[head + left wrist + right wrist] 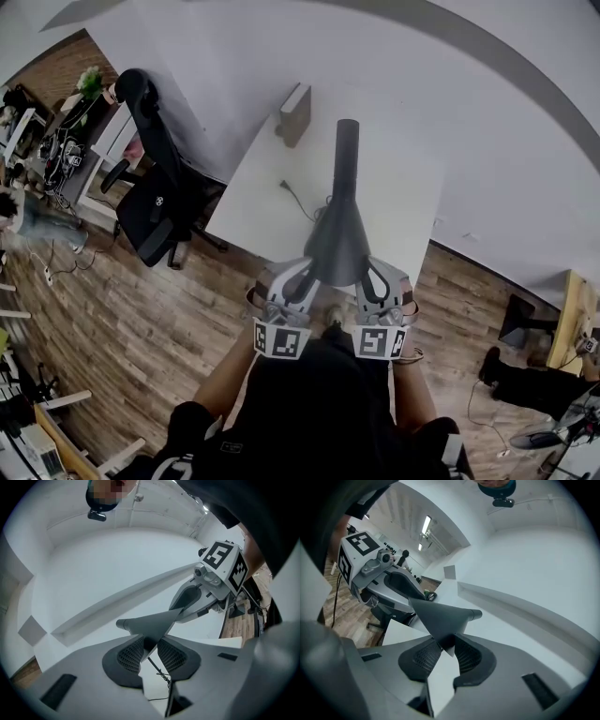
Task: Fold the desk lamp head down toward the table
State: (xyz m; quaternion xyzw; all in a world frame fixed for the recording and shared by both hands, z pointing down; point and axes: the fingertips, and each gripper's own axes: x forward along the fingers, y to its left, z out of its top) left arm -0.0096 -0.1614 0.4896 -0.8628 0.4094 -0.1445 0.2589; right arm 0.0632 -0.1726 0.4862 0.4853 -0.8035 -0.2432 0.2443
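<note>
Nearest, the left tool (302,274) and the right tool (373,274) sit side by side just ahead of the person's chest, pointing away. Each is clamped narrow on the wide rim of the lamp head (336,246), one on either side. In the gripper views the ribbed pads (129,656) press the thin rim edge between them. Holding both sides at once likely lets the person swing the lamp head down evenly, without twisting its joint.

The lamp head hangs over the near edge of the desk (253,206), its narrow neck running toward the far edge. It is raised off the desk; how high is hard to judge from above. It covers the lamp's base and hinge, and the person's body hides part of the near edge.

Beyond, a cable (298,199) trails mid-desk, and a box (294,112) stands at the far left corner.
</note>
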